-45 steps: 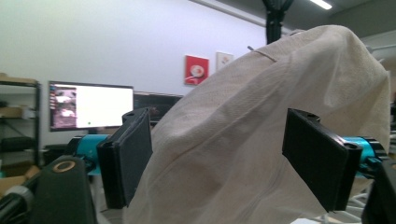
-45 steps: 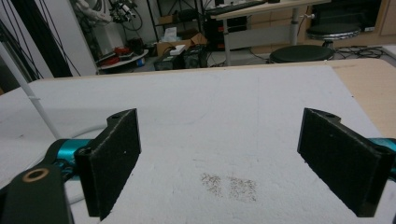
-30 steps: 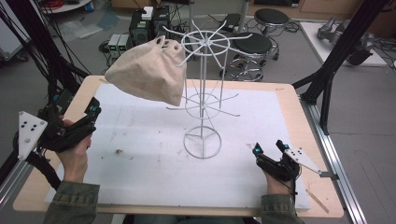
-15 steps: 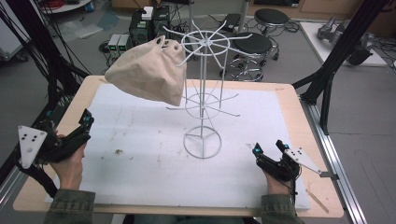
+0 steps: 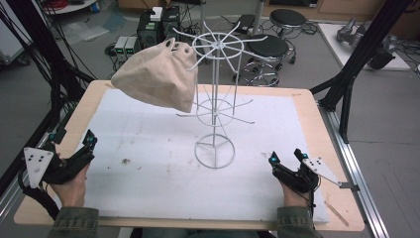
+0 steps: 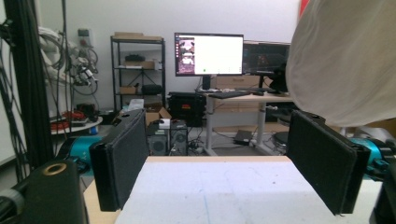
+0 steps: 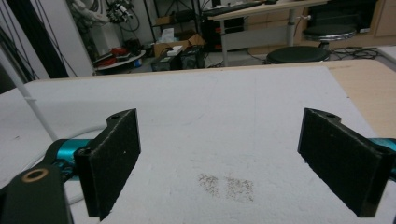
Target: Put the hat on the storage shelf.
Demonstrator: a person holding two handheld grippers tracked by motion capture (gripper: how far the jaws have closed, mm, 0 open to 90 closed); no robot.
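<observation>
The bag [image 5: 156, 77] hangs from the rack [image 5: 216, 99], well above the tabletop [image 5: 148, 148]. Left tongs [image 5: 89, 141] and right tongs [image 5: 285, 157] rest low, both spread and empty; keep withdrawals slow to avoid snagging.

Wide open white mat [image 5: 148, 183] between the left gripper [image 5: 81, 148] and right gripper [image 5: 285, 161], both with jaws spread, holding nothing. Mid-table, the white wire rack [image 5: 214, 99] blocks the way, spokes sticking out at two heights. The beige bag [image 5: 156, 77] hangs off its top left, with room beneath it.
</observation>
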